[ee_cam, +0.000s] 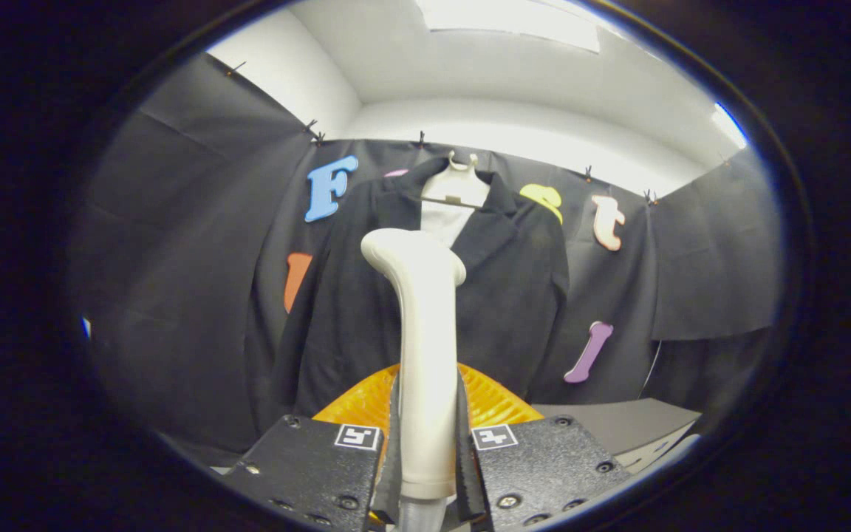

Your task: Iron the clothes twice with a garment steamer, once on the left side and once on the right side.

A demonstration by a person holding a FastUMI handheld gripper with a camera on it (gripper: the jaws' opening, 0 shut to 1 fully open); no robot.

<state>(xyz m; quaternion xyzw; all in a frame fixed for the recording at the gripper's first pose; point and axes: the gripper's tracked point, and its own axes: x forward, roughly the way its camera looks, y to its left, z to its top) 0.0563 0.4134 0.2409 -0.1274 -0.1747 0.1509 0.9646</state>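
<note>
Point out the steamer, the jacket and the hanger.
steamer [425, 355], gripper view: mid handle, clamped between the fingers.
jacket [521, 295], gripper view: front panel.
hanger [459, 181], gripper view: its neck above the collar.

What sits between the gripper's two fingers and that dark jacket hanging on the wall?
In the gripper view, the white steamer is clamped in the gripper and rises toward the jacket; an orange ribbed object lies just behind it.
</note>
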